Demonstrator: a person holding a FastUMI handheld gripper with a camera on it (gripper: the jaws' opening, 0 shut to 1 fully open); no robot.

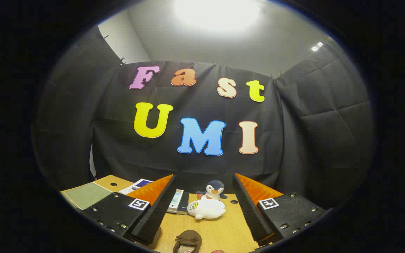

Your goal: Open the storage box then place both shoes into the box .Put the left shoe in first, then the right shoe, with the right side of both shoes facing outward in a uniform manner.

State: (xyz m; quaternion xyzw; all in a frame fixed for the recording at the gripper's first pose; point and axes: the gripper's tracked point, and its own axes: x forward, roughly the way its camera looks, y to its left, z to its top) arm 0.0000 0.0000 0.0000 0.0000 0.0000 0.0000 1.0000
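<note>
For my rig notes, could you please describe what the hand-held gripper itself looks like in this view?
The hand-held gripper has two wedge-shaped fingers with ribbed inner faces that taper towards their tips. Each sits on a blocky black mount fixed with small silver screws. Each mount carries a square black-and-white tag on top. No cables or sleeve are visible.

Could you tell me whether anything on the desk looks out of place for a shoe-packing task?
Two plush toys stand out: a white plush lies on its side on the wooden desk with a penguin plush upright behind it, beyond the open tongs. A brown shoe sits between the fingers.
</note>
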